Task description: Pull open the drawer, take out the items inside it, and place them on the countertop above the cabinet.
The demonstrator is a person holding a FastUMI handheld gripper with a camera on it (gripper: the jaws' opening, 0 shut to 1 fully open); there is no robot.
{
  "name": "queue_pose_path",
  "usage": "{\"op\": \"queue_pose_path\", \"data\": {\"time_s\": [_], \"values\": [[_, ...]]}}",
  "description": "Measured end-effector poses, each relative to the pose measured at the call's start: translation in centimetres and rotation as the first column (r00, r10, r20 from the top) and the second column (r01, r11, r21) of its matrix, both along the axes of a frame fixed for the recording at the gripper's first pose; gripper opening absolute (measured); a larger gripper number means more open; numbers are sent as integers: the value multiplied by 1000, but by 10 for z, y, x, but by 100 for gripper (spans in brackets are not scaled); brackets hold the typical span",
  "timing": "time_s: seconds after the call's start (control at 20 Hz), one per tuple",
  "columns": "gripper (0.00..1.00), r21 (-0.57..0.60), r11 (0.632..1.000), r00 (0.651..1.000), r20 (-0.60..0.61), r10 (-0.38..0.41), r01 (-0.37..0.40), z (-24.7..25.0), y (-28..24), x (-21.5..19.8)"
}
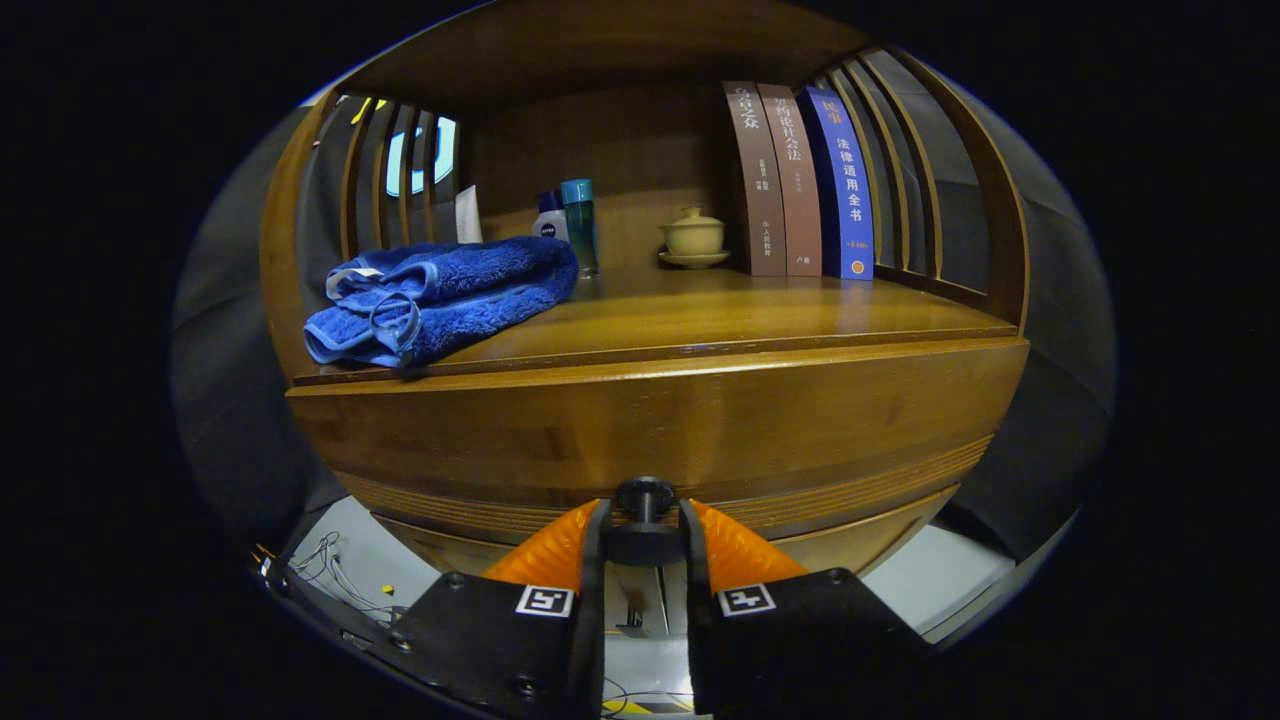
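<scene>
Gripper view: the gripper (643,525) has both fingers pressed on the drawer knob (643,497), jaws closed around it. The knob sits at the centre of the drawer front (640,430), directly below the countertop's front edge. On the countertop (700,310), a folded blue towel (435,295) lies at the front left corner, overhanging the edge slightly. Two bottles (568,222) stand at the rear left, a lidded cup (693,238) rear centre, three books (800,180) upright rear right. The front centre and right of the countertop are bare.
</scene>
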State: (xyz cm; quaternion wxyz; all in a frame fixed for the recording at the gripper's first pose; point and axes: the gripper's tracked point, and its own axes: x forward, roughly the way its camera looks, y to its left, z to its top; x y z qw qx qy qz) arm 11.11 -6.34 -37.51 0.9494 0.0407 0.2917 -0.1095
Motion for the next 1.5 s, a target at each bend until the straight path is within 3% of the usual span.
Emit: {"op": "queue_pose_path", "data": {"time_s": [0.25,0.95,1.5], "values": [[38,2,1000,1000,-27,2,-1,3,3,-10],[37,38,999,995,-96,13,-10,25,30,-116],[37,69,998,991,-129,17,-8,31,44,-171]]}}
